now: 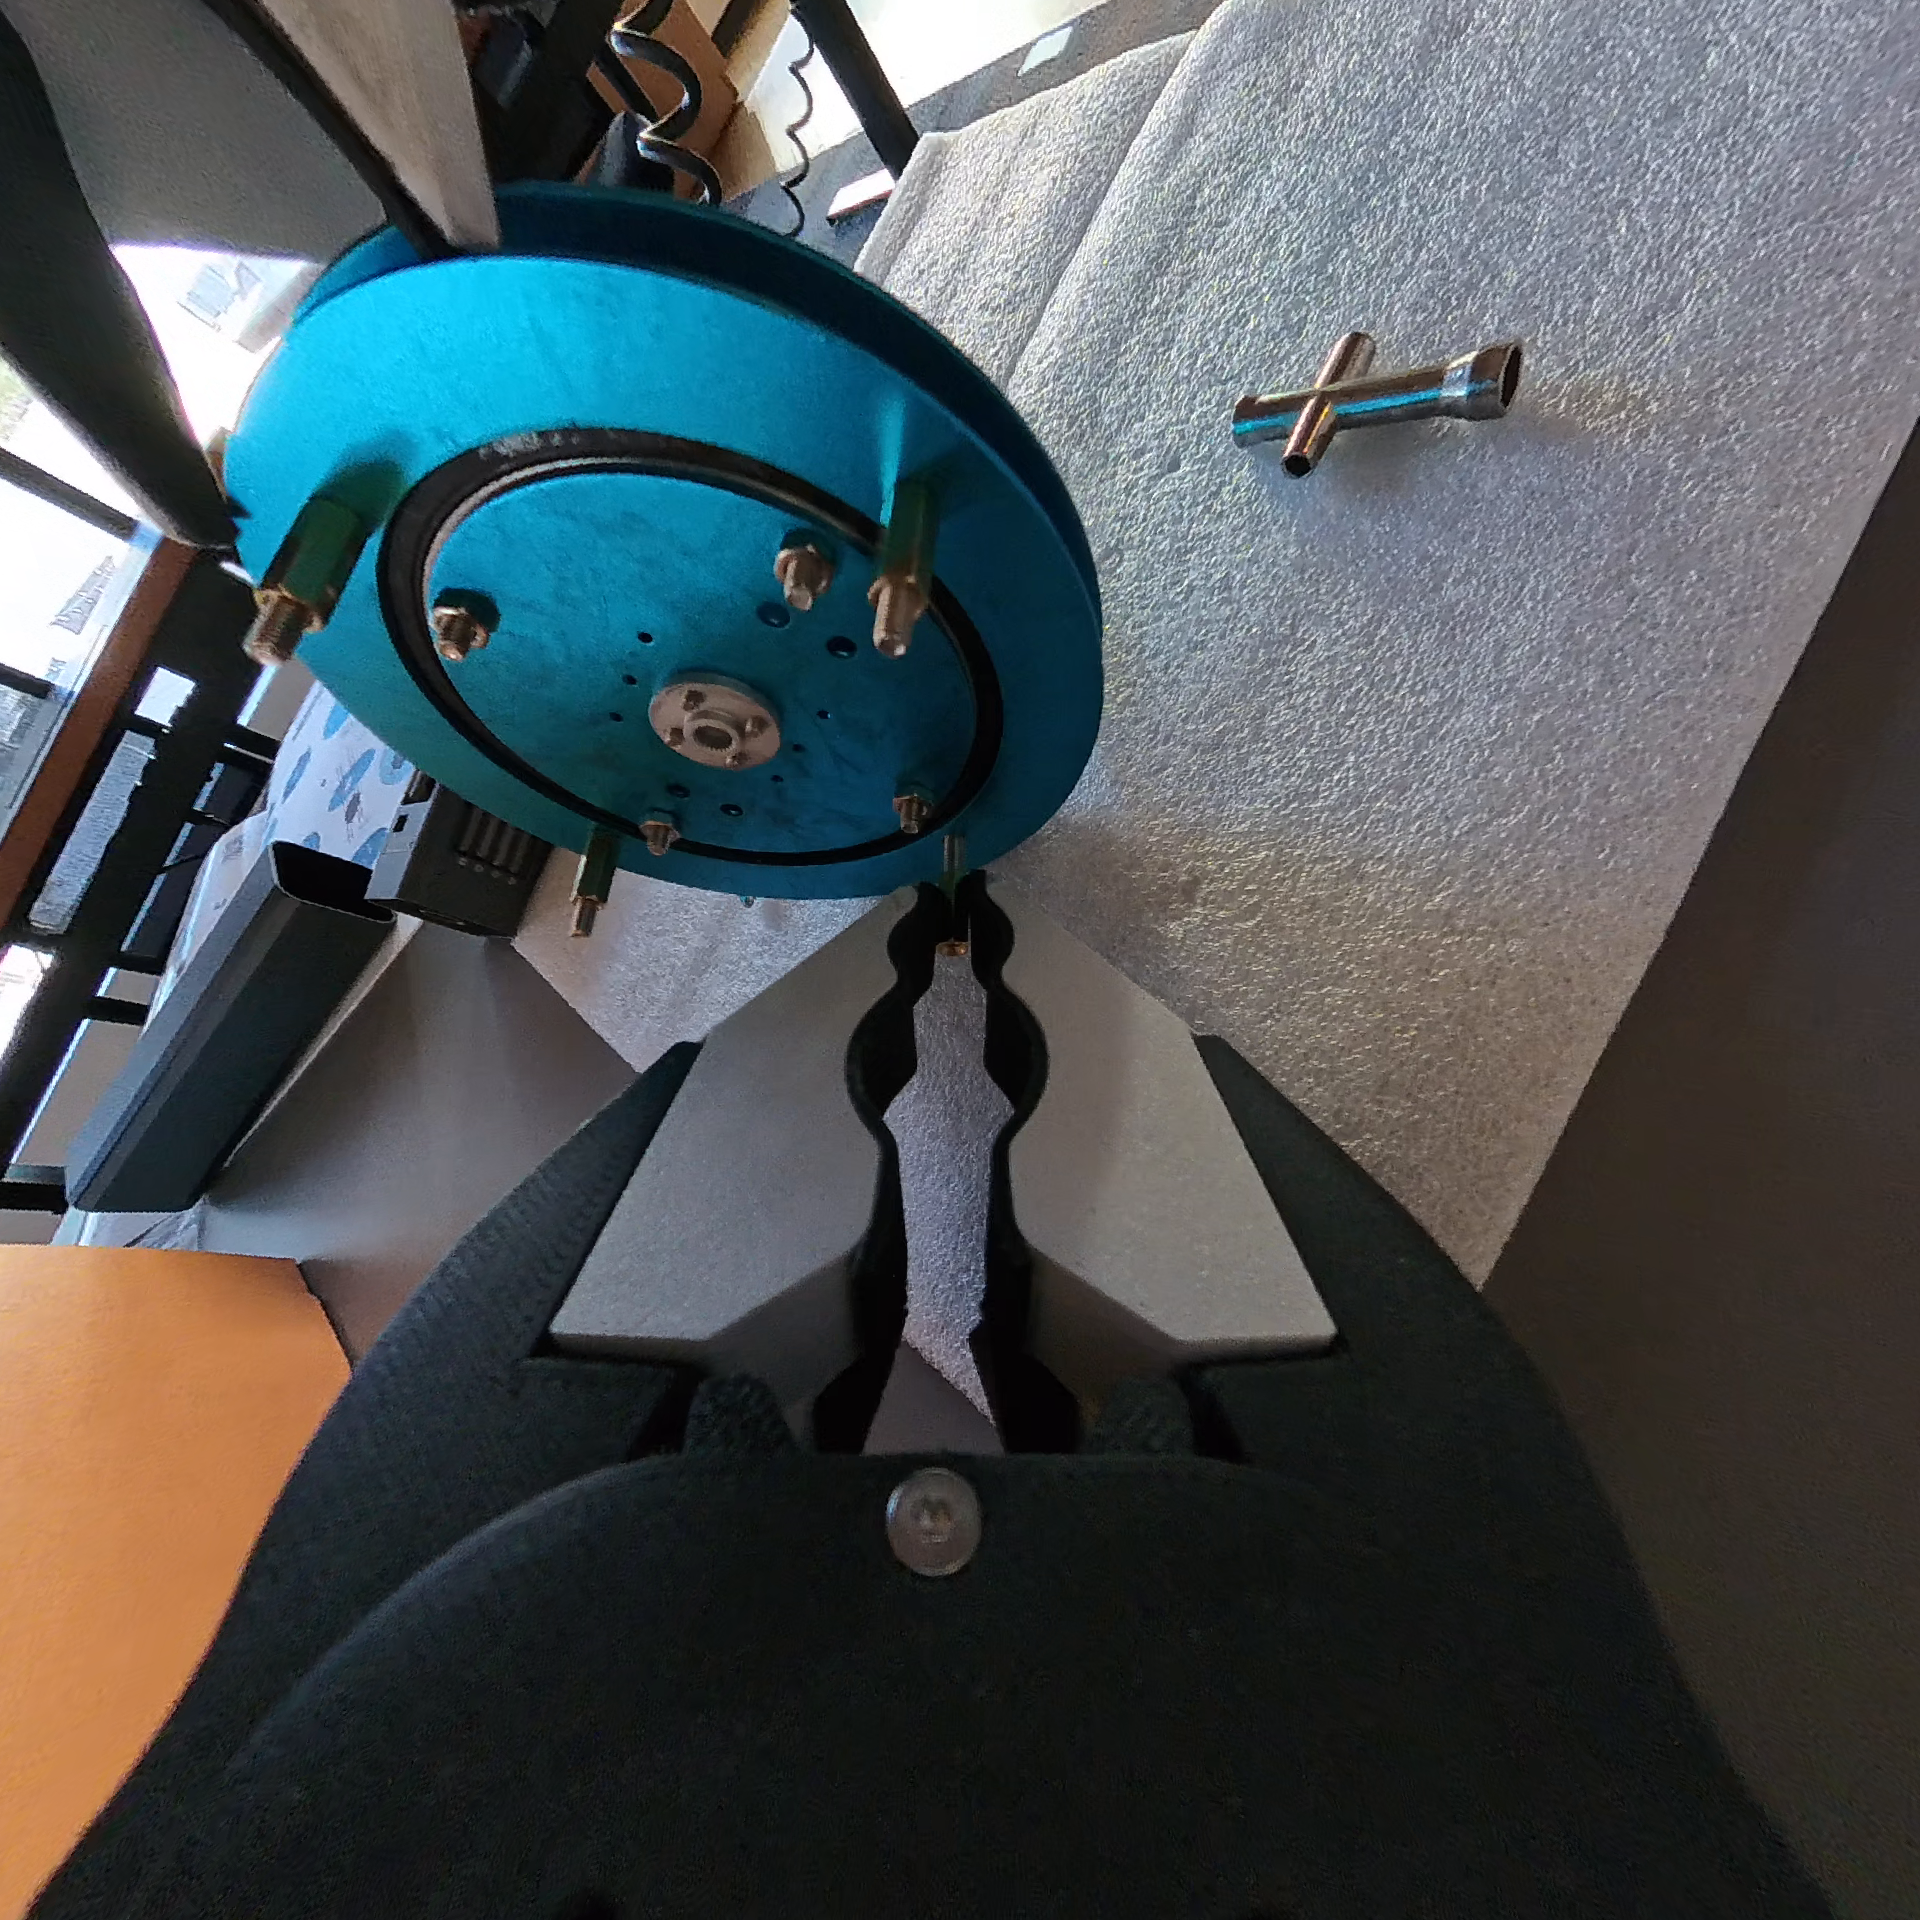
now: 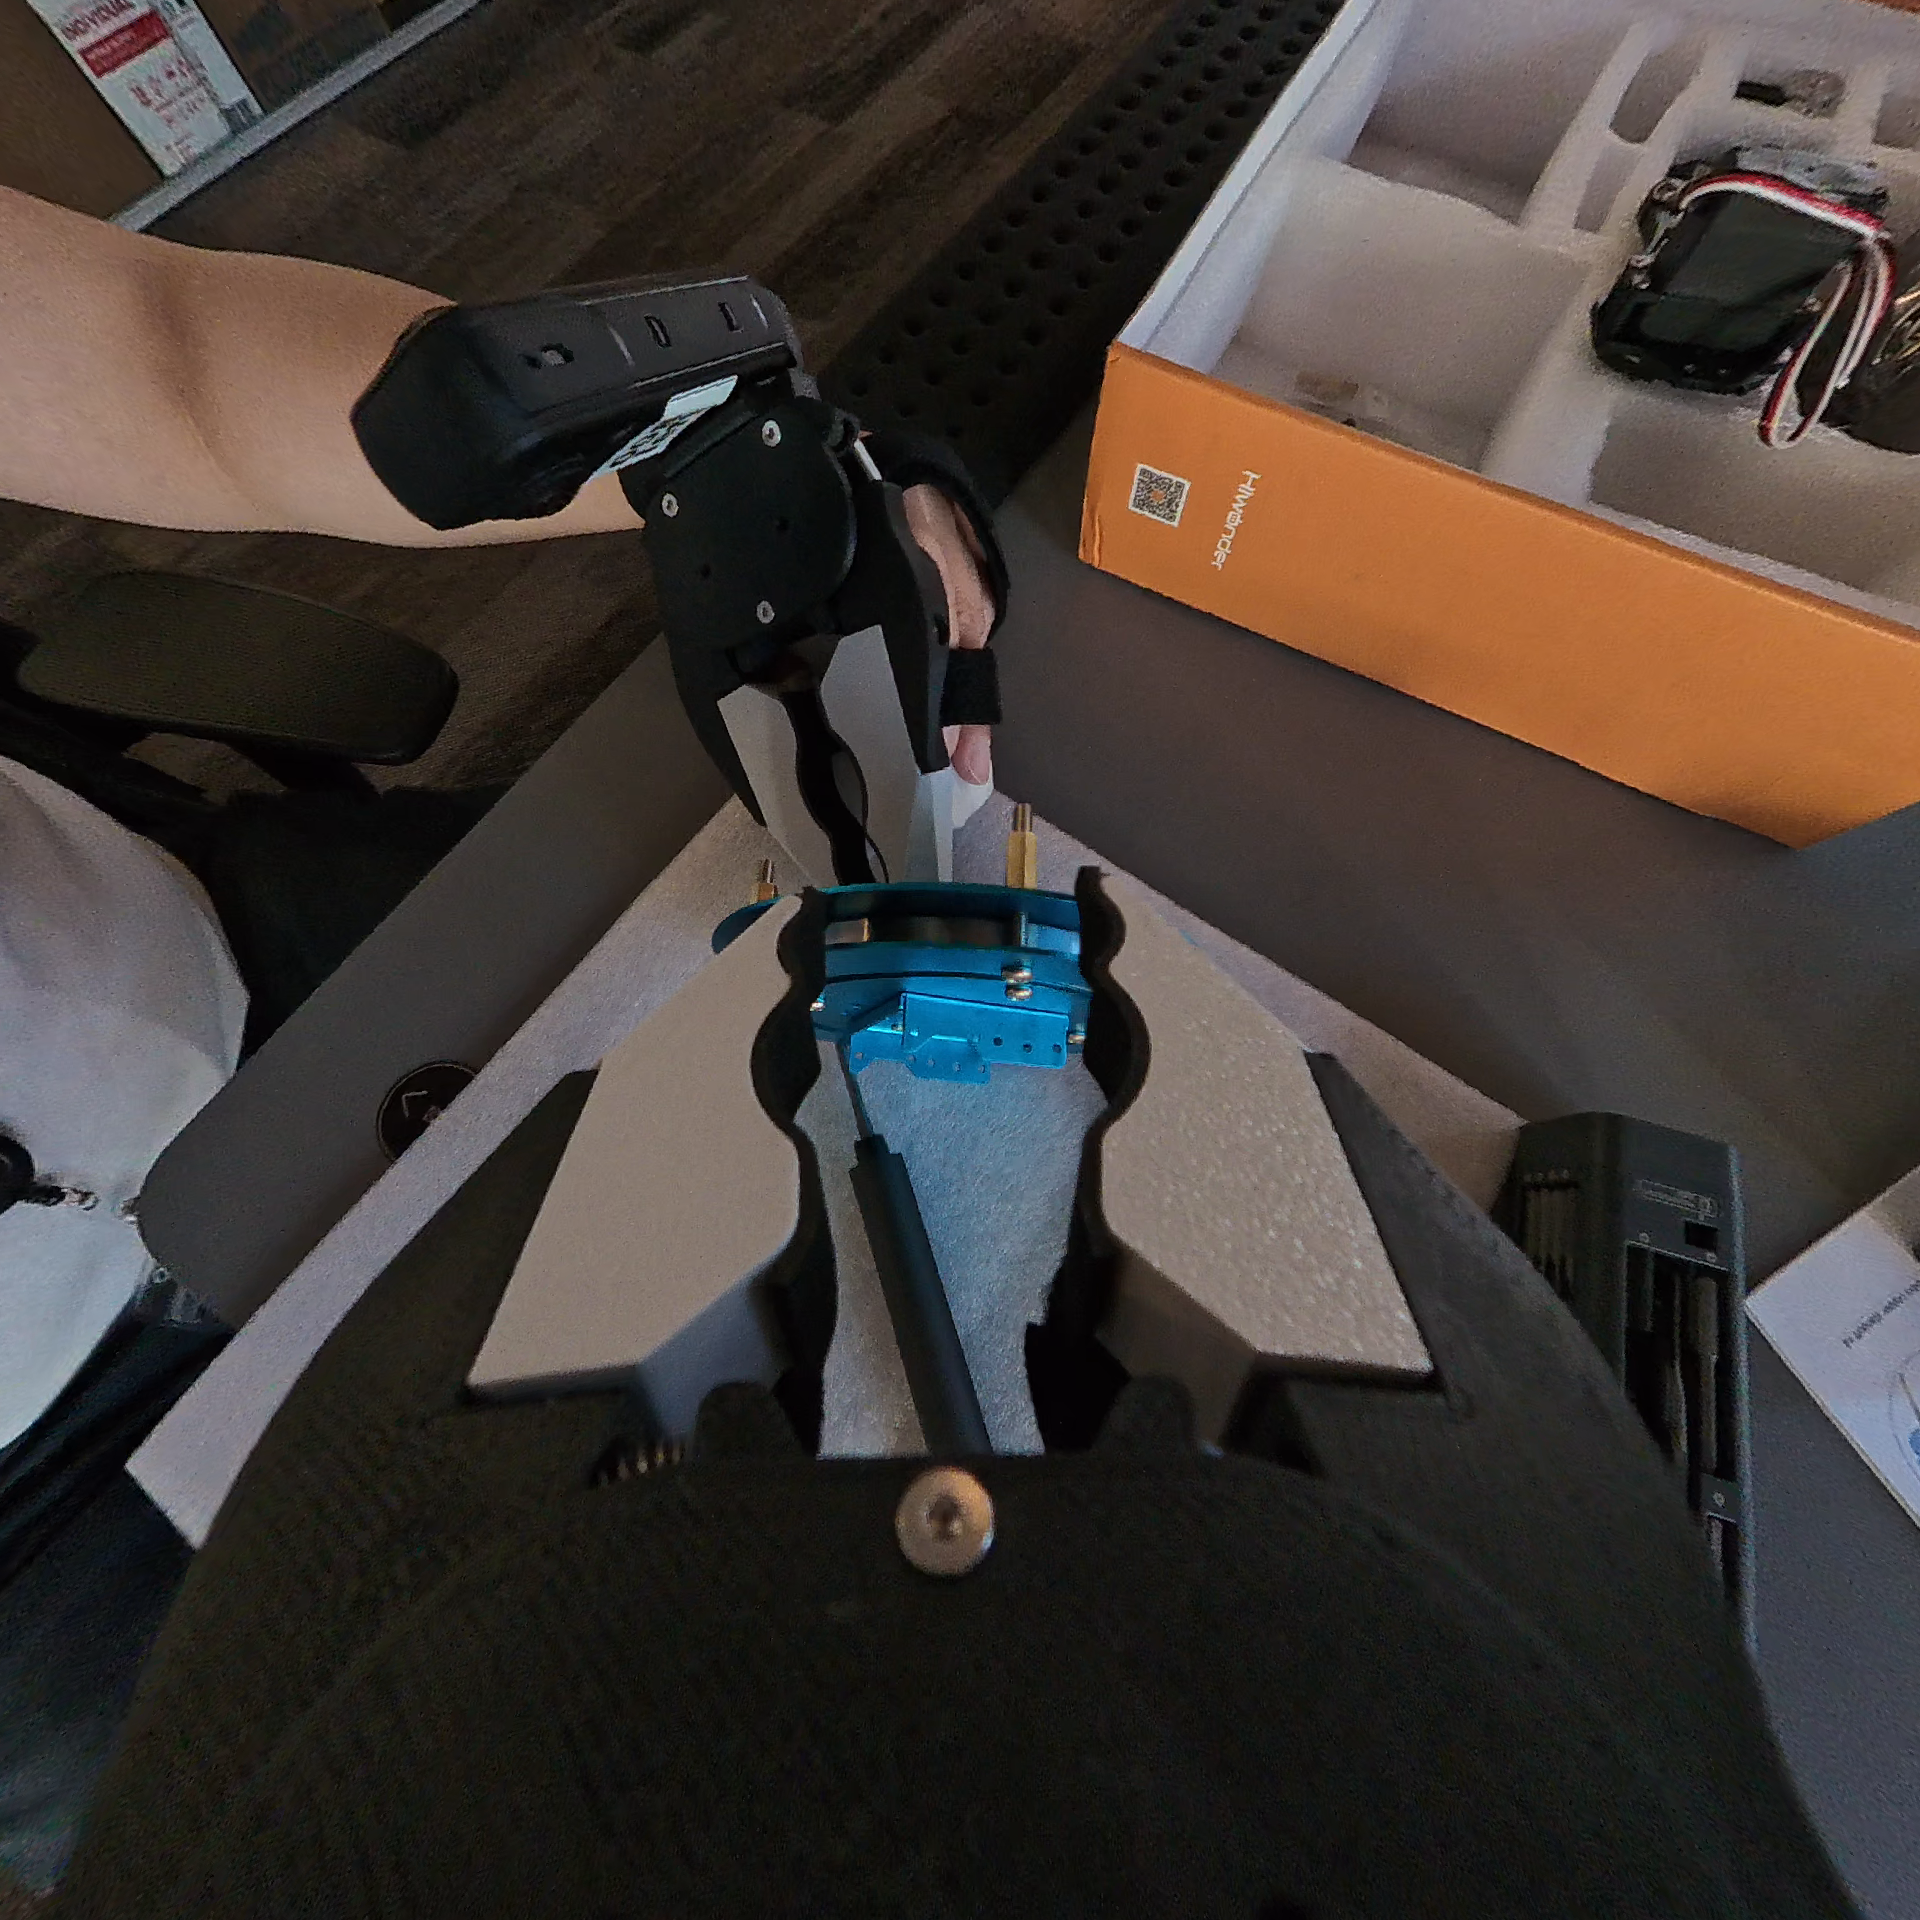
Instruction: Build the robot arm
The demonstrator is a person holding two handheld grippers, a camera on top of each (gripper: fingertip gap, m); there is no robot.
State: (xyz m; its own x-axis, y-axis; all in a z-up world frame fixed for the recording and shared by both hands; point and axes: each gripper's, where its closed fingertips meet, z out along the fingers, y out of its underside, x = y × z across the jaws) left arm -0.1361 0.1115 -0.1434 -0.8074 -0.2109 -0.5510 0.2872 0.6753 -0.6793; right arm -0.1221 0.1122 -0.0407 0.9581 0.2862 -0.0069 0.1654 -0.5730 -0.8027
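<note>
A blue round plate assembly with brass standoffs and a silver hub is held up on edge over white foam. My left gripper is shut on one brass standoff at the plate's lower rim. In the right wrist view my right gripper is shut on the same blue assembly, one finger on each side of it. The left gripper comes down onto its far side, with a person's hand behind it. Two standoffs stick up there. A black rod-like tool shows between the right fingers.
A silver cross wrench lies on the white foam mat. An orange box with a white foam insert and a black wired part stands at the right. A black tool case and a paper sheet lie beside the mat.
</note>
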